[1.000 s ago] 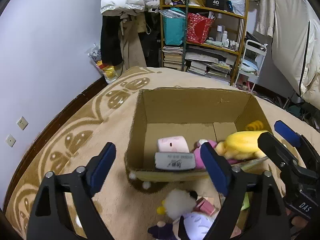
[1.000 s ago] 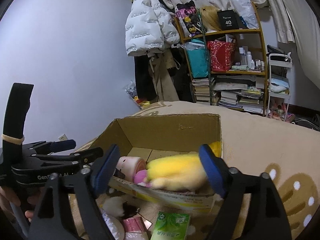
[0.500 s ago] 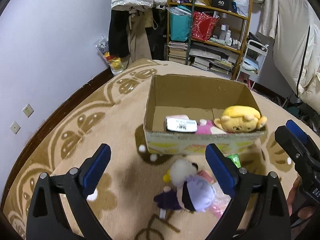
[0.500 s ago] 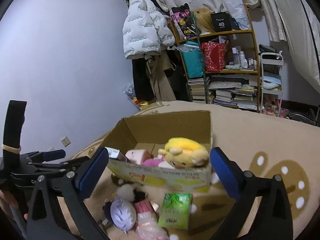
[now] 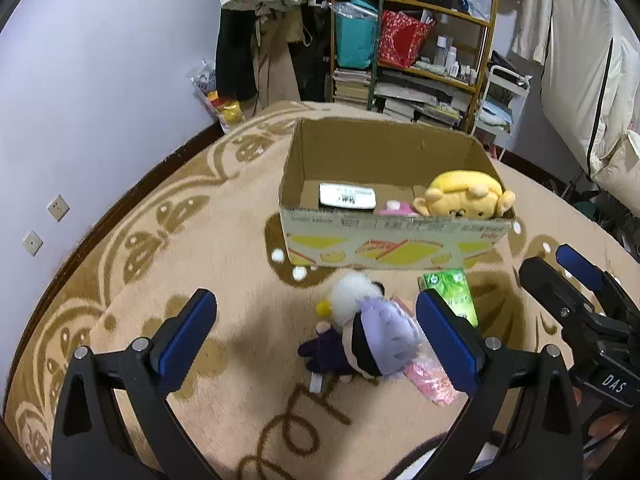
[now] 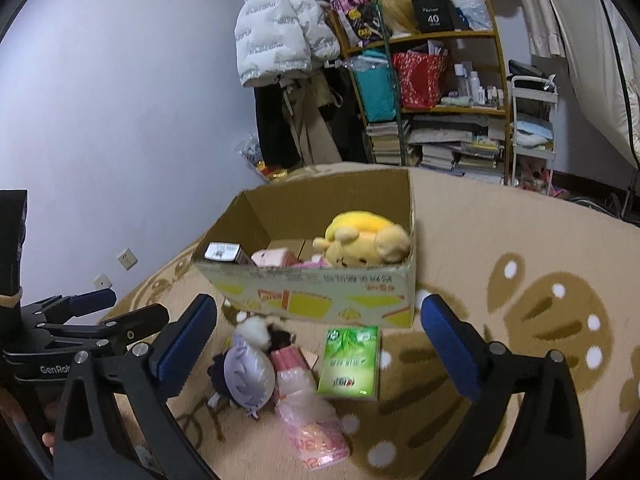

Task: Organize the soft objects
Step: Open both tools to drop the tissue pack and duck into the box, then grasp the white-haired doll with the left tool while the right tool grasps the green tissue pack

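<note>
An open cardboard box [image 5: 392, 240] [image 6: 320, 292] stands on the carpet. Inside lie a yellow plush [image 5: 464, 194] [image 6: 366, 240], a pink plush [image 6: 276, 258] and a dark tissue pack [image 5: 347, 196] [image 6: 222, 252]. In front of the box lie a purple-haired doll [image 5: 372, 340] [image 6: 246, 374], a white pompom toy [image 5: 352, 292], a green tissue pack [image 5: 452, 296] [image 6: 350, 362] and a pink plastic pack [image 6: 312, 420]. My left gripper [image 5: 316, 336] is open and empty, above the doll. My right gripper [image 6: 318, 344] is open and empty, above the floor items.
A beige patterned carpet [image 5: 192, 248] covers the floor. A shelf [image 5: 416, 40] with books, bags and bottles stands behind the box, with hanging coats [image 5: 260, 20] beside it. A white cart [image 5: 504, 96] stands at the right. The purple wall [image 5: 100, 80] runs along the left.
Both grippers have pulled back and up from the box, open and empty. The yellow plush now lies in the box and the floor items show in front.
</note>
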Available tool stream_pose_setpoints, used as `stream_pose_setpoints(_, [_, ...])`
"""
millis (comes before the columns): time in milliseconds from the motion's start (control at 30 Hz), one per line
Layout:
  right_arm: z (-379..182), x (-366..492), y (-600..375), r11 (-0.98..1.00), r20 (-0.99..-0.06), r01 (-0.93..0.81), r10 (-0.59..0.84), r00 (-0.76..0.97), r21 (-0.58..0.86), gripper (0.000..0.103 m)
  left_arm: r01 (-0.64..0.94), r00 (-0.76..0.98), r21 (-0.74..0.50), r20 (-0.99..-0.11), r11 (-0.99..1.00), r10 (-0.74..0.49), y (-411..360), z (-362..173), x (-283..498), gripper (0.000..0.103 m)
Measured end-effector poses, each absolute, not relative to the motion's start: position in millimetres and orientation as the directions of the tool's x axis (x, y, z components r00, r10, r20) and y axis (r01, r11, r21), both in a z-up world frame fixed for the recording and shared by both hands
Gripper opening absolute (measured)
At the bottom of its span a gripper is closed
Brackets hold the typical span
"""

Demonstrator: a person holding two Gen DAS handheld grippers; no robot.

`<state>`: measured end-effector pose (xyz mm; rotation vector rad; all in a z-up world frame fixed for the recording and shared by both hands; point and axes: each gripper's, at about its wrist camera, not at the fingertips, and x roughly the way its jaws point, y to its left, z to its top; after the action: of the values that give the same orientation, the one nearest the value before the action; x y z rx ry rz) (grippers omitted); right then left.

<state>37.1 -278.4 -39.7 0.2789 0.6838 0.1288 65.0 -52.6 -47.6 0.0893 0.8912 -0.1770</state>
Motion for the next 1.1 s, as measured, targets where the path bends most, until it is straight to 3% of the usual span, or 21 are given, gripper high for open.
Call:
stream_pose_setpoints(300, [-59,48,-280,0.955,-0.662,-0.017,0.218,0.717,0.296,0.103,0.205,0.582,0.015,-0.805,0.979,-0.109,-59,-63,68,0.099])
stream_pose_setpoints(1100, [-85,79,-296,0.950,-0.697,0.041,0.198,0.689,0.310,0.103,0.284,0.510,0.030,-0.851,0.958,-0.124,-85,-97,84,0.099])
